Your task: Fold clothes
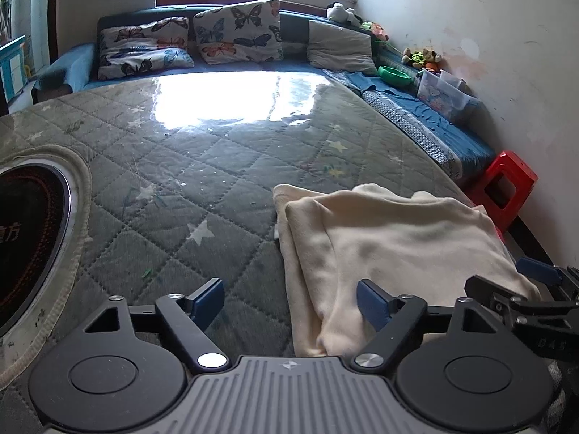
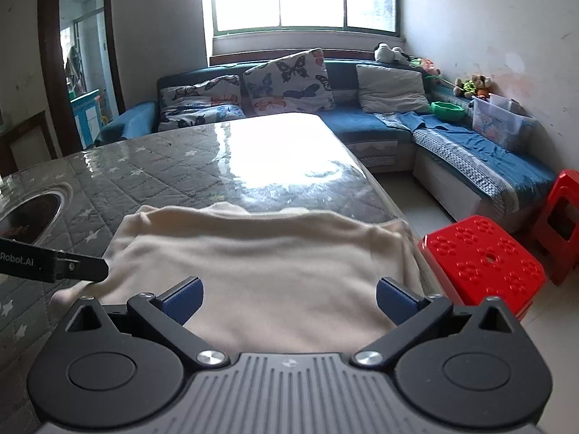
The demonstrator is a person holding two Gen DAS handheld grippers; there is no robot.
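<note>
- Left wrist view: the left gripper (image 1: 291,302) stands wide open at the folded cream garment's (image 1: 391,249) left edge, gripping nothing; its right finger lies over the cloth.
- Right gripper (image 2: 289,298), jaws spread, hovers above the same garment (image 2: 253,253), holding nothing.
- Garment lies near the right edge of the quilted table (image 1: 181,188); its near end is hidden behind the grippers.
- Round cooktop (image 1: 25,246) at left is cut off.
- Far right, a clear storage box (image 2: 501,123) sits on the blue sofa (image 2: 365,126); its contents are hard to make out.
</note>
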